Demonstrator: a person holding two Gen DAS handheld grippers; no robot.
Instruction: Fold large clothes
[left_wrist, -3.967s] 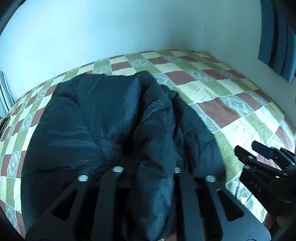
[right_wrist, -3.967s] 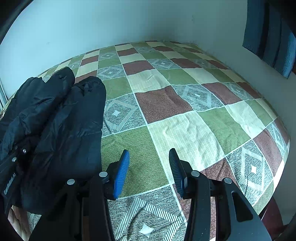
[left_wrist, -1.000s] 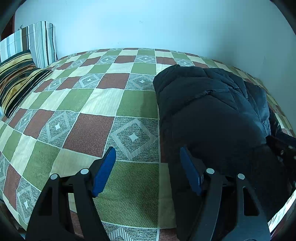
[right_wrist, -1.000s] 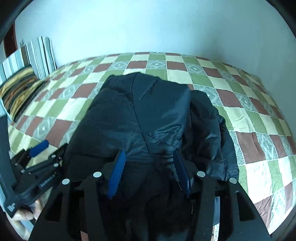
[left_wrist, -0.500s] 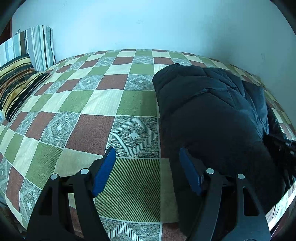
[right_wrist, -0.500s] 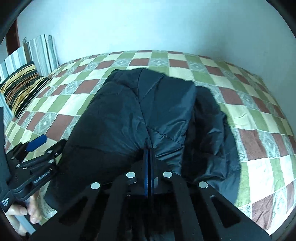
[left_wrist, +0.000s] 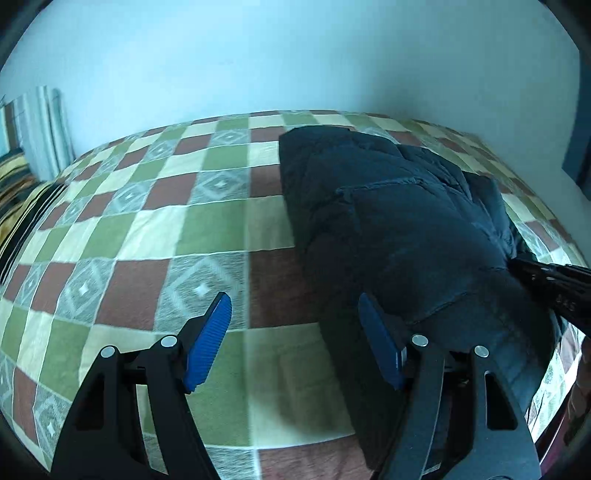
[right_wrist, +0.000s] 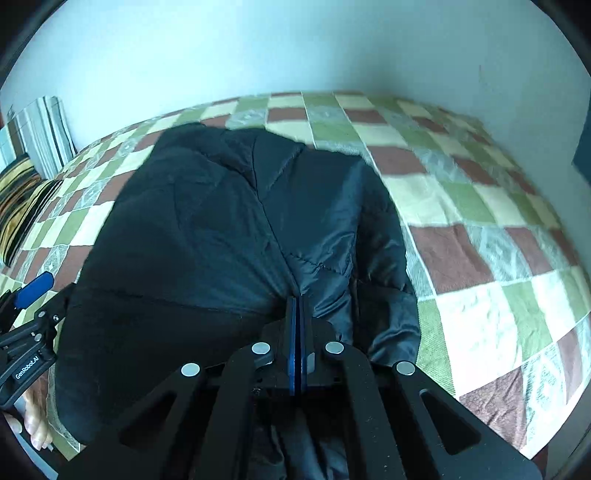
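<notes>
Near the bed's (left_wrist: 207, 229) front edge lay one dark jacket (right_wrist: 229, 229); my right jaws (right_wrist: 297, 306) had clamped its fabric, my left jaws (left_wrist: 295, 332) stood apart, empty.

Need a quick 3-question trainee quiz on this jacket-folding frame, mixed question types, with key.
1. True or false: the left claw is clamped on the dark puffer jacket.
2. Multiple choice: where do the right claw's pads meet?
A. On the striped pillows
B. At the near part of the jacket
C. On bare bedspread
3. Short answer: what lies under the jacket?

Key:
1. False. Its blue pads stand apart with checked bedspread showing between them, beside the jacket's edge.
2. B. The pads are pressed together at the jacket's near part; whether fabric is pinched between them cannot be told.
3. The checked green, brown and cream bedspread on the bed.
</notes>
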